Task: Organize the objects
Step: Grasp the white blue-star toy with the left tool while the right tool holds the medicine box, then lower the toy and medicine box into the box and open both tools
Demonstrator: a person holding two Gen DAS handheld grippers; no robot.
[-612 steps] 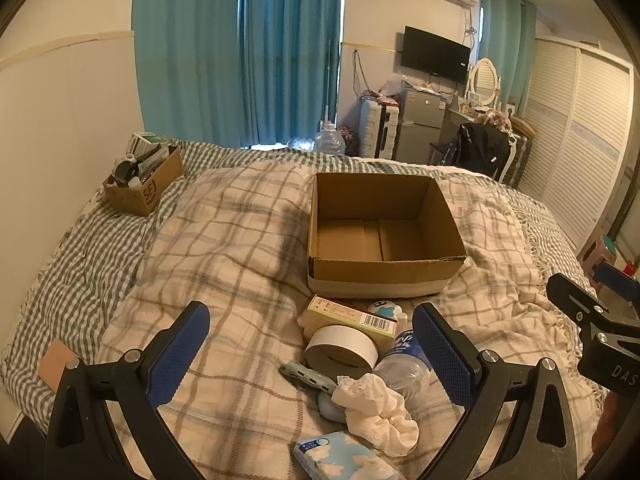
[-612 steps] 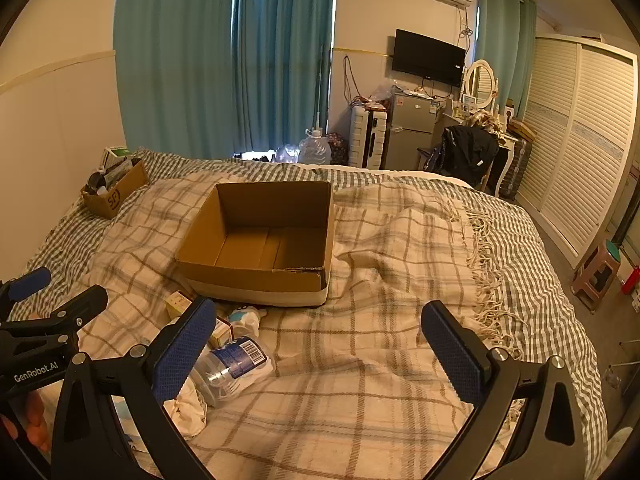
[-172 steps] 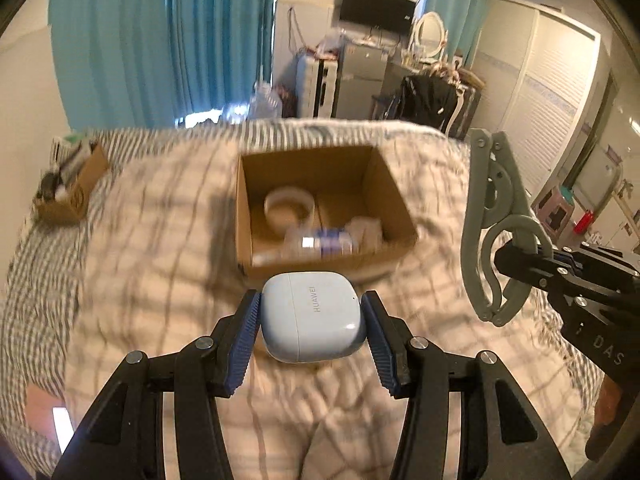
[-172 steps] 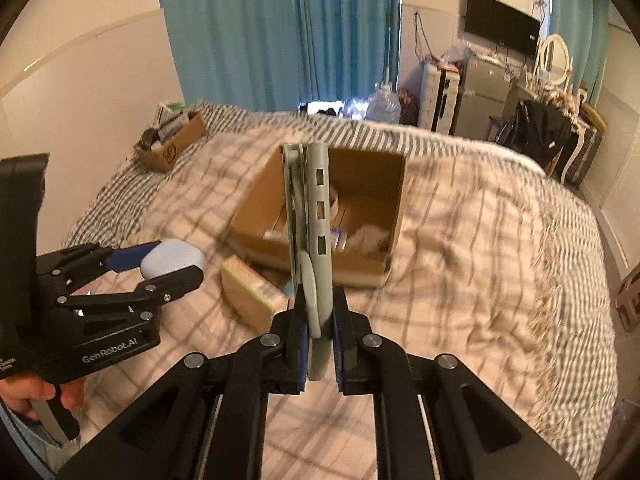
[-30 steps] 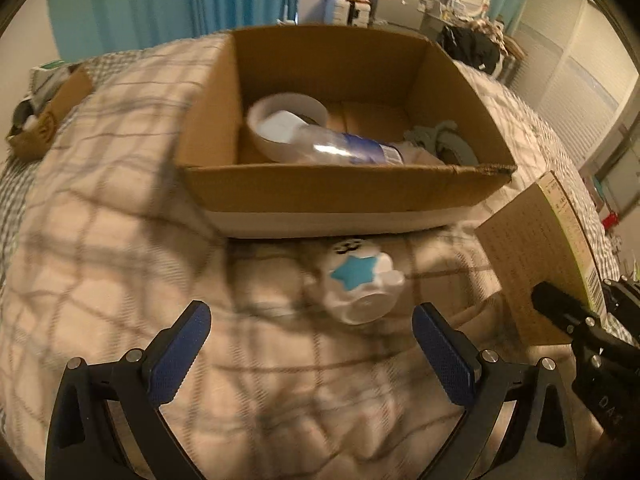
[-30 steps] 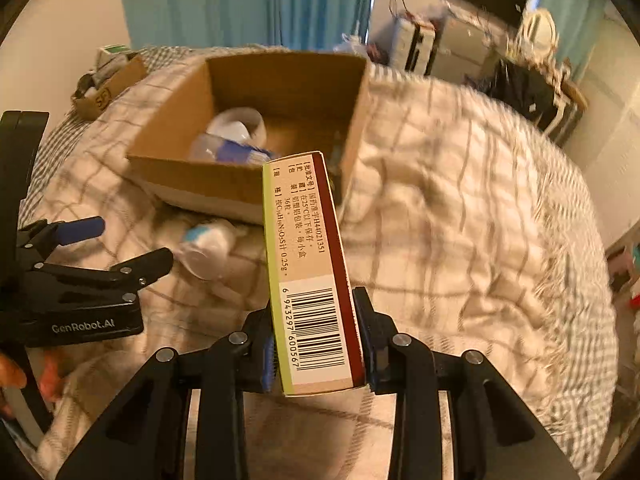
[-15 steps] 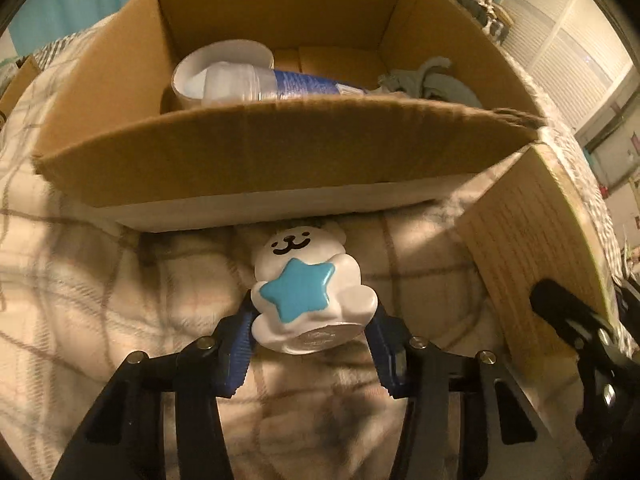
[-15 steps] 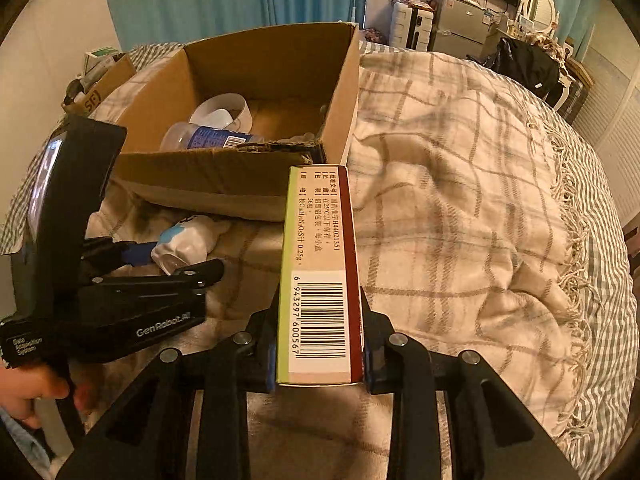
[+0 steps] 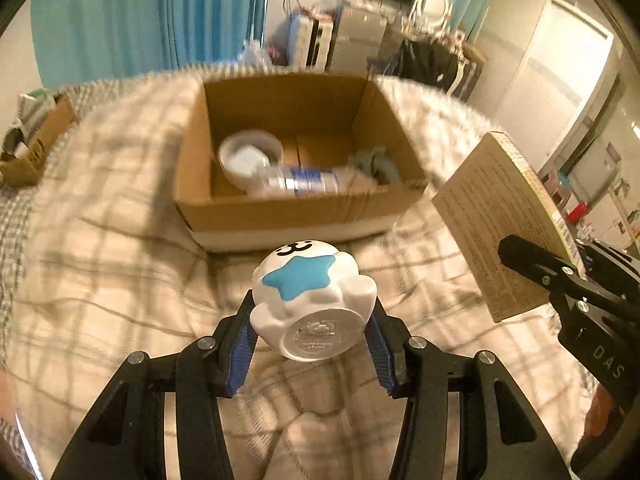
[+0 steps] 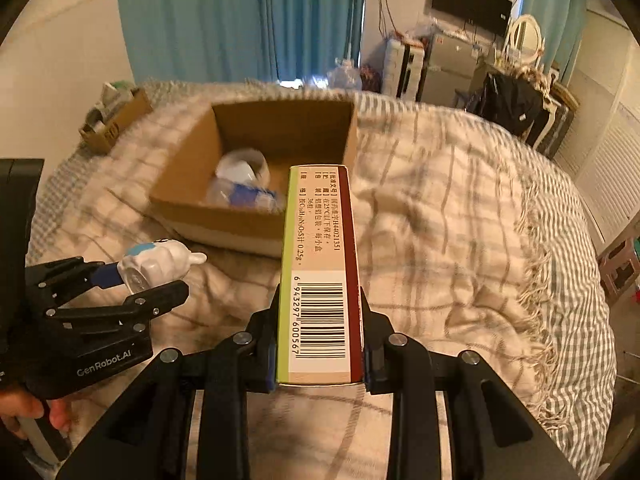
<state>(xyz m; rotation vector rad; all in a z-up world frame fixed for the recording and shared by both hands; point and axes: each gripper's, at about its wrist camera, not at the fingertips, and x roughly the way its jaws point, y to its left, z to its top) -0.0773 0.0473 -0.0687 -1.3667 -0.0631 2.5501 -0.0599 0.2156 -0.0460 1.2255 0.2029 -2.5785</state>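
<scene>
Left claw (image 9: 312, 346) closed on a white bear figurine (image 9: 314, 300) with a blue star on its front, gripped at both flanks between the blue pads (image 9: 240, 354), round base toward the camera, raised above the plaid blanket (image 9: 100, 280); right claw (image 10: 320, 344) closed on a medicine box (image 10: 322, 276), clamped by its two broad faces, the narrow barcoded side up and the box pointing forward along the fingers; in the left wrist view the same box (image 9: 504, 224) appears at the right, tilted, beside the figurine and apart from it; ahead of both claws, an open cardboard box (image 9: 280, 216) on the bed, just beyond the figurine; inside it, a roll of tape (image 9: 250, 156) at the left, a plastic bottle (image 9: 300, 180) lying on its side across the middle, a grey-green item (image 9: 376, 164) at the right, blurred; a small carton (image 10: 114, 120) of oddments at the far left edge of the bed, well apart; teal curtains (image 10: 240, 20) behind.
</scene>
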